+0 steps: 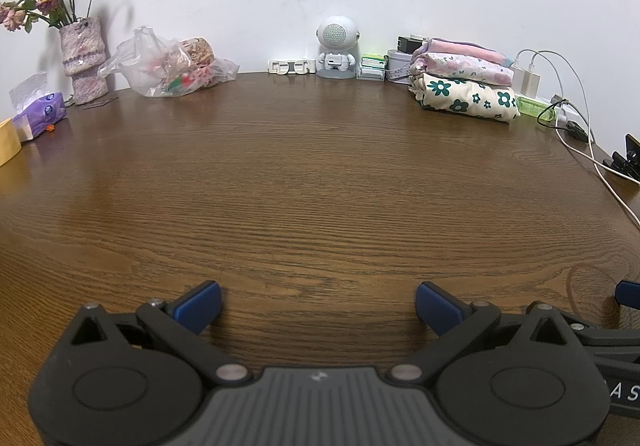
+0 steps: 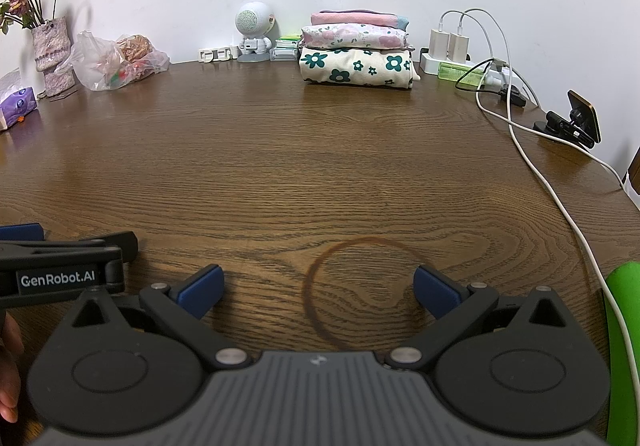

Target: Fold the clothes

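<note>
A stack of three folded clothes (image 1: 464, 84) sits at the back right of the wooden table (image 1: 300, 174): a cream piece with green flowers at the bottom, a pink floral one, a plain pink one on top. The stack also shows in the right wrist view (image 2: 356, 50). My left gripper (image 1: 318, 306) is open and empty, low over the table's near part. My right gripper (image 2: 318, 292) is open and empty over a dark ring stain (image 2: 360, 294). The left gripper's side shows in the right wrist view (image 2: 68, 266). No unfolded garment is in view.
Along the back wall stand a vase of dried roses (image 1: 82, 58), a plastic bag (image 1: 168, 66), an astronaut speaker (image 1: 337, 48), small boxes (image 1: 372, 68). Chargers and white cables (image 2: 520, 118) trail down the right side by a phone holder (image 2: 576, 122). A tissue pack (image 1: 38, 116) lies at the left.
</note>
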